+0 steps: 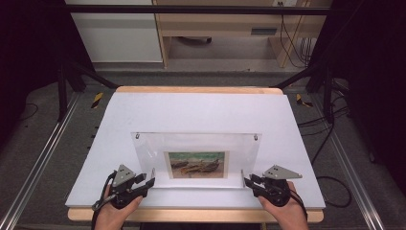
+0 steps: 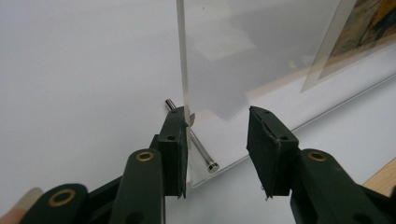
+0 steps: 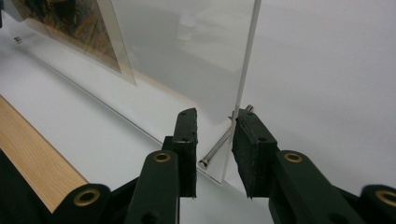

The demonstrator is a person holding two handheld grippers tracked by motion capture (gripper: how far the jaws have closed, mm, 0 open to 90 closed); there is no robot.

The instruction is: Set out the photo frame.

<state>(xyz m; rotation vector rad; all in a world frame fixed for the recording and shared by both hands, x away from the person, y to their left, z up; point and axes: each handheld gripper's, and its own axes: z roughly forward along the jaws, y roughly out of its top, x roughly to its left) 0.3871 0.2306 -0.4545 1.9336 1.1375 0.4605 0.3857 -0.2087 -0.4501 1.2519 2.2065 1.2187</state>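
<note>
2 grippers, left (image 1: 150, 182) & right (image 1: 246, 181), fingers wide, flank 1 acrylic frame (image 1: 196, 158).

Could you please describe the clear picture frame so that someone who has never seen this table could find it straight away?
Start at the white board covering the wooden table. Near its front edge, between the left tongs and right tongs, stands the clear acrylic frame. It is see-through, with small metal pins at its corners, and holds a small painting of boats in its middle.
</note>
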